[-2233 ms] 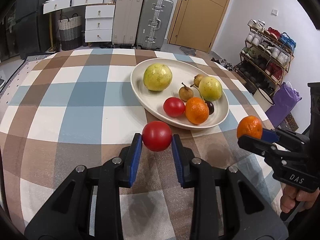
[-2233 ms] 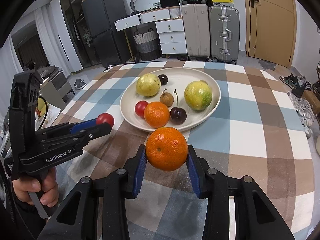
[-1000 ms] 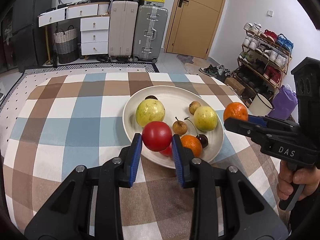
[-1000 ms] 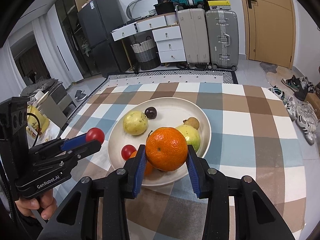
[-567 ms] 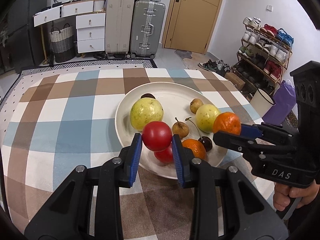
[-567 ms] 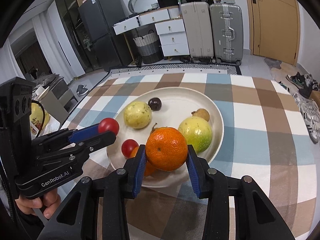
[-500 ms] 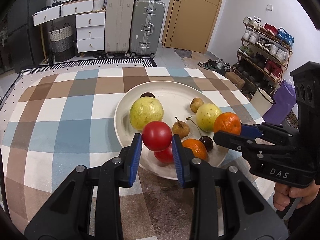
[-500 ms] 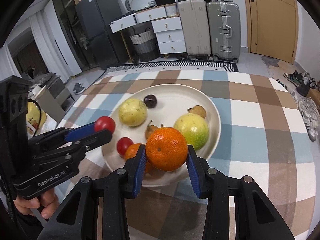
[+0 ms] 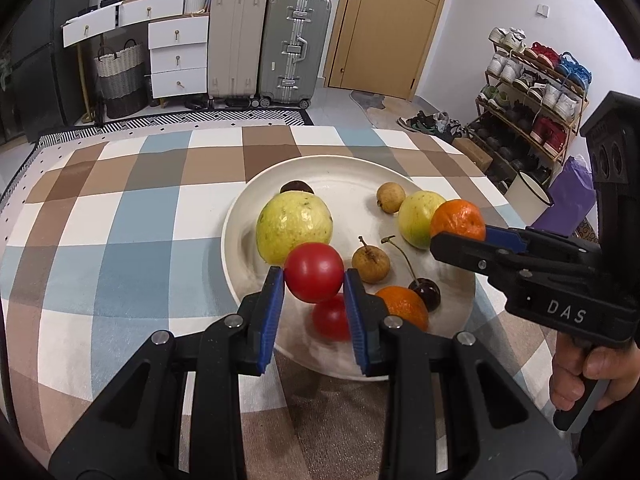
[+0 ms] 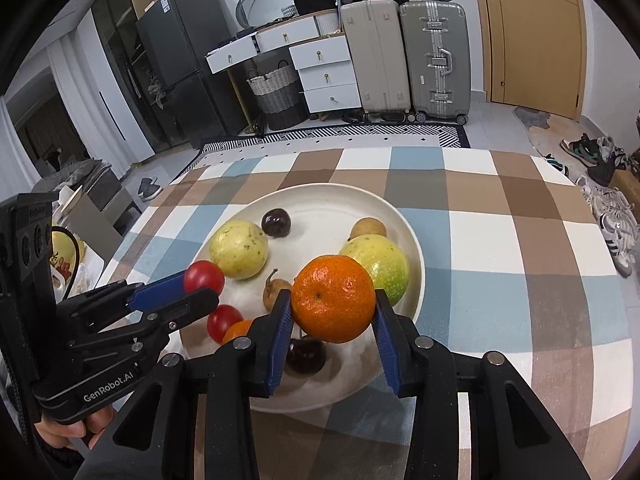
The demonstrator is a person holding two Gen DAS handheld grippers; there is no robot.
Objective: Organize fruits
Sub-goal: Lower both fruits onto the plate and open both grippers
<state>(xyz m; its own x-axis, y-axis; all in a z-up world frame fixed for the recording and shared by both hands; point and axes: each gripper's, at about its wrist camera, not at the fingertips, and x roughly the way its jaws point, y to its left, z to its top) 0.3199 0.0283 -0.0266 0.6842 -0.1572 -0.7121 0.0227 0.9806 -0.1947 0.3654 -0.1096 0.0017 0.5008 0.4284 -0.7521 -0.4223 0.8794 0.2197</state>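
Both grippers are coming down over the round white ceramic plate (image 9: 240, 216): left gripper (image 9: 314, 276) clamping a round red tomato (image 9: 314, 266), right gripper (image 10: 332, 308) clamping a round orange mandarin (image 10: 333, 298). I'm worrying they'll roll into the fruit at 12 o'clock if I'm dropping them.

Both tongs — left (image 9: 314, 278), right (image 10: 333, 308) — moved from tablecloth to over the plate (image 9: 240, 216).

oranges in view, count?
2. One orange is clamped in the right gripper above the plate. The other orange lies on the plate's near side, beside a cherry. None seems hidden.
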